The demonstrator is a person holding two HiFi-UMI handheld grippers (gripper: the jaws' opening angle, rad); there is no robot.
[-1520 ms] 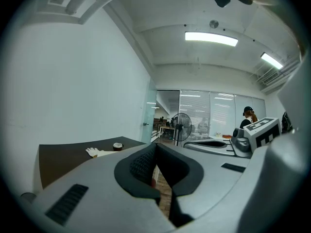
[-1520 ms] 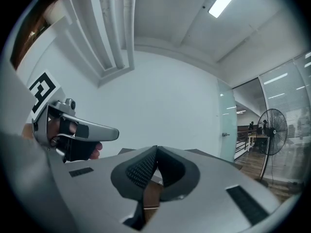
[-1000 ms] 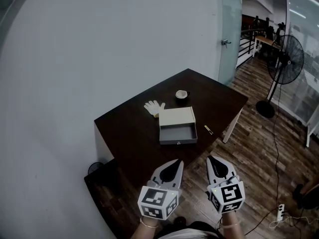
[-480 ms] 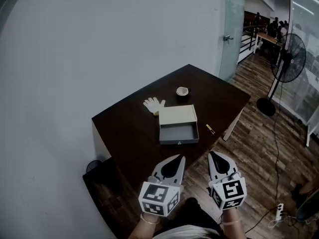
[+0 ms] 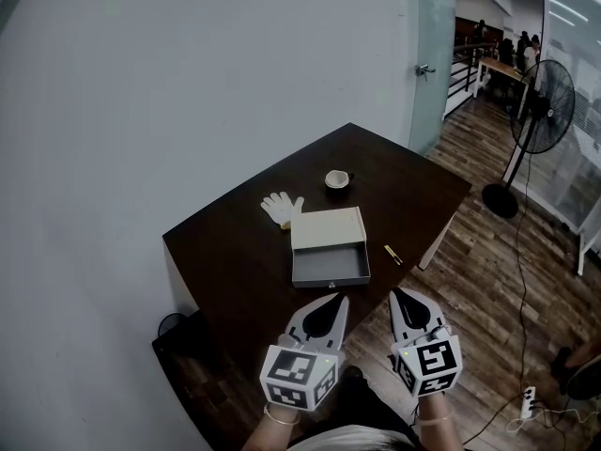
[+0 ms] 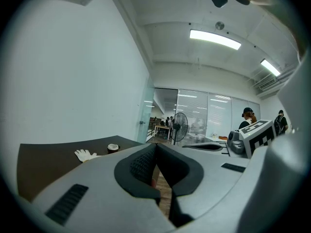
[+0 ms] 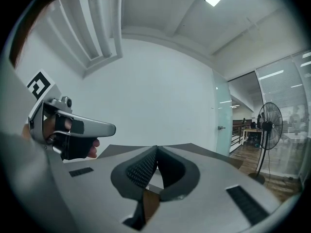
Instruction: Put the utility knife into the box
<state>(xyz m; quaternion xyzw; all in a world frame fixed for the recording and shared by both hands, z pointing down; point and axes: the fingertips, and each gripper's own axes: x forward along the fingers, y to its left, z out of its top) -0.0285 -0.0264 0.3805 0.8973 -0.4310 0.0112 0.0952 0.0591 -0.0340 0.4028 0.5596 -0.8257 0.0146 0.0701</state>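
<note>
A grey box (image 5: 329, 263) stands open on the dark table (image 5: 225, 252), its pale lid (image 5: 327, 226) lying flat behind it. The small yellow utility knife (image 5: 392, 255) lies on the table to the right of the box. Both grippers hang near the table's front edge, well short of the box. My left gripper (image 5: 339, 299) is shut with nothing in it, and my right gripper (image 5: 395, 295) is likewise shut and empty. In the left gripper view the jaws (image 6: 155, 147) meet at their tips; the right gripper view shows the same (image 7: 156, 150).
A white glove (image 5: 281, 208) lies left of the lid, and a small cup (image 5: 336, 179) stands behind it. A floor fan (image 5: 531, 125) stands at the right on the wooden floor, with a cable trailing. A grey wall runs along the table's left side.
The table and box have shifted slightly left and nearer in the head view. Both grippers stay shut and level near the bottom of the view.
</note>
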